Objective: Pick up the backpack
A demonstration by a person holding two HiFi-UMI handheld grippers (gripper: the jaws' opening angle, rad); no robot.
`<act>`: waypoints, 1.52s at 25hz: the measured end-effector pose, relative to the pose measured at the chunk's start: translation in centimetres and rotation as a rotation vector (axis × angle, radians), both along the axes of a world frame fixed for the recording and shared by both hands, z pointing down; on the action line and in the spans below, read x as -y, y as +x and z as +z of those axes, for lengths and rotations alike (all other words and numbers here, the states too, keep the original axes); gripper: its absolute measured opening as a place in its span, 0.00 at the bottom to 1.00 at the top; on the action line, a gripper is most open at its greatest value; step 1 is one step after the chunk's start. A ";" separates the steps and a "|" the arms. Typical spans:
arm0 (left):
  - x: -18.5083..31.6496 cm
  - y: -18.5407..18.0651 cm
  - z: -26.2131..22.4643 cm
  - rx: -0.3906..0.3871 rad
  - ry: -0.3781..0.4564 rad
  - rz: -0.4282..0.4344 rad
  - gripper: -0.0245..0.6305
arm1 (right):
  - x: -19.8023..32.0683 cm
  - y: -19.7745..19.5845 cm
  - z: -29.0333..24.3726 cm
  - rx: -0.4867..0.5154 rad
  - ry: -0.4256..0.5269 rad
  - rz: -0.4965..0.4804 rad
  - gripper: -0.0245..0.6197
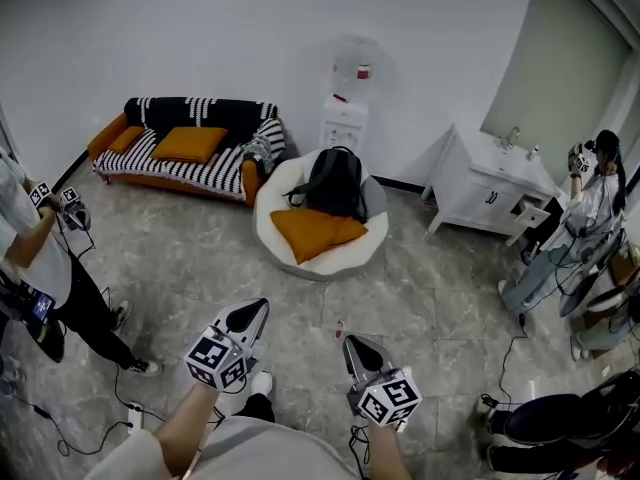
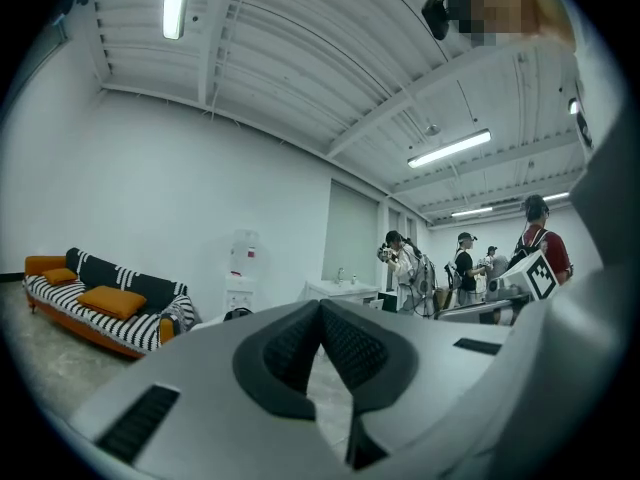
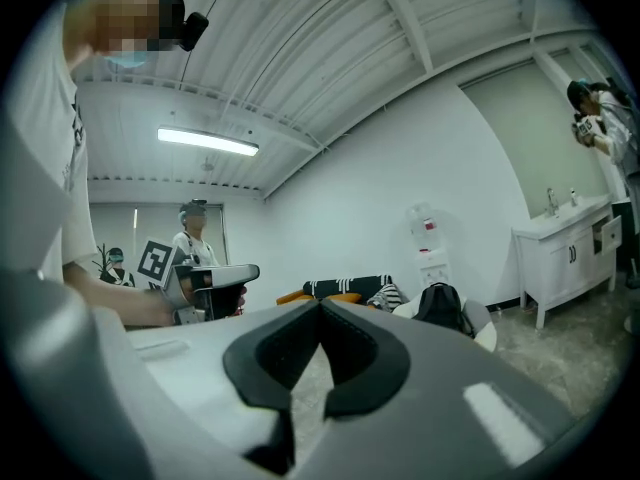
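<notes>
The left gripper (image 1: 250,316) and right gripper (image 1: 358,351) are held level and side by side. On each, the fingers (image 2: 290,353) are pressed together tip to tip and pinch nothing; the right gripper view shows the same closed pair (image 3: 355,353) with only floor (image 1: 420,298) below them.

The backpack (image 1: 335,183) is well ahead of both sets of fingertips, across a stretch of bare floor. It sits upright in a round white chair (image 1: 275,238), leaning on the chair's back, with an orange cushion (image 1: 315,230) lying just in front of its base. From the right fingers it shows ahead and off to the right (image 3: 440,306); from the left fingers only its dark top peeks out, ahead and slightly left (image 2: 237,314).

It looks like a soft black fabric bag, so it will likely sag and fold when lifted, not hold its shape. How full it is cannot be told, so its weight is a guess; nothing suggests it is fragile or slippery. The body seems too broad for the fingers, so the best hold is probably thin webbing: the top loop, or a shoulder strap near its upper seam. Neither can be made out clearly from here. Both grippers must open before any hold.
</notes>
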State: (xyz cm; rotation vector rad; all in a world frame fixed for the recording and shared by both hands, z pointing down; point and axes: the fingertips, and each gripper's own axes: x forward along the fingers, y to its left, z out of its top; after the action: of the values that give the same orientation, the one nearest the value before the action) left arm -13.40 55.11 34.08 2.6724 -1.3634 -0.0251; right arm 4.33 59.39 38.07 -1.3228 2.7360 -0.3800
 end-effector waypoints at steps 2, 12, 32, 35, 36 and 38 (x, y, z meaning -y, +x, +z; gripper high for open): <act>2.0 -0.3 -0.2 0.001 0.004 -0.002 0.01 | 2.1 -0.1 -0.4 -0.011 0.001 0.016 0.04; 11.6 -1.8 -0.6 0.013 0.003 0.057 0.01 | 11.4 -1.8 -2.4 -0.038 0.026 0.101 0.04; 25.2 -5.1 1.7 0.055 0.005 0.176 0.01 | 24.1 -5.7 -0.9 -0.028 -0.006 0.206 0.04; 26.1 -5.7 1.6 0.052 -0.003 0.179 0.01 | 25.0 -6.0 -1.3 -0.015 -0.013 0.207 0.04; 26.3 -5.8 1.7 0.052 -0.007 0.179 0.01 | 25.2 -6.1 -1.2 -0.014 -0.018 0.208 0.04; 26.6 -5.9 2.0 0.054 -0.016 0.181 0.02 | 25.6 -6.2 -1.0 -0.012 -0.028 0.208 0.04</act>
State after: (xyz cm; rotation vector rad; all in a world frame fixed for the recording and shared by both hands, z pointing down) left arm -19.32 28.55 36.11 2.7900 -1.1249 0.0775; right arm -1.83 33.82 37.12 -1.6018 2.5773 -0.3946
